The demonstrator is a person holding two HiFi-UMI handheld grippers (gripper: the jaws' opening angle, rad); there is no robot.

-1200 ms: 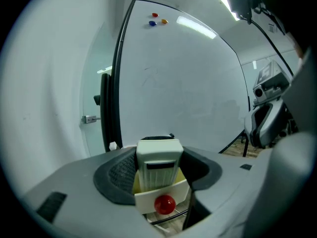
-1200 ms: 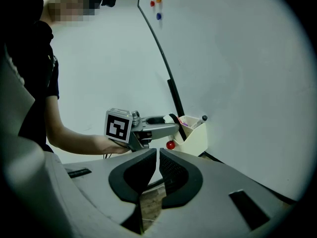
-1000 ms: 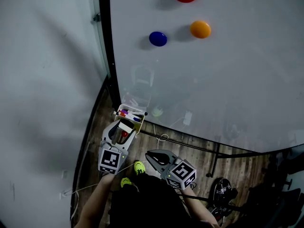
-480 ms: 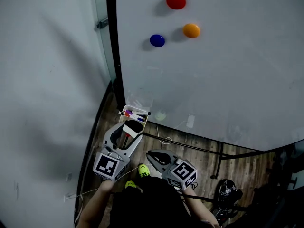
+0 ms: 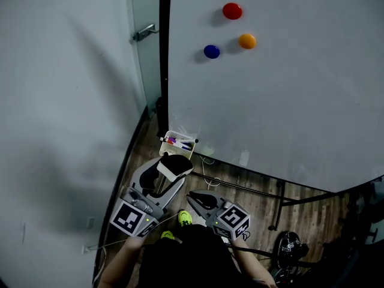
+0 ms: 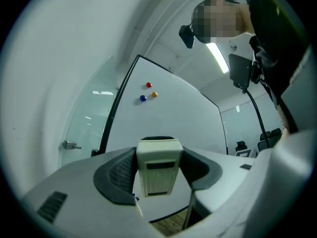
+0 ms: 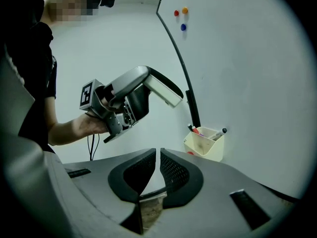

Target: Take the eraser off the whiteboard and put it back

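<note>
Right tongs [image 5: 193,197] are idling low, nearly together with nothing between them. Left tongs [image 5: 167,174] are clamping the eraser [image 5: 175,166] and have been rising from beside the pen cup [image 5: 179,144]. The eraser is hanging clear of the whiteboard [image 5: 288,101]. Removal appears done, return pending.

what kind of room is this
Likely an office or meeting room: a large whiteboard with coloured magnets, a marker cup at its lower corner, and what look like office chairs in the background.
</note>
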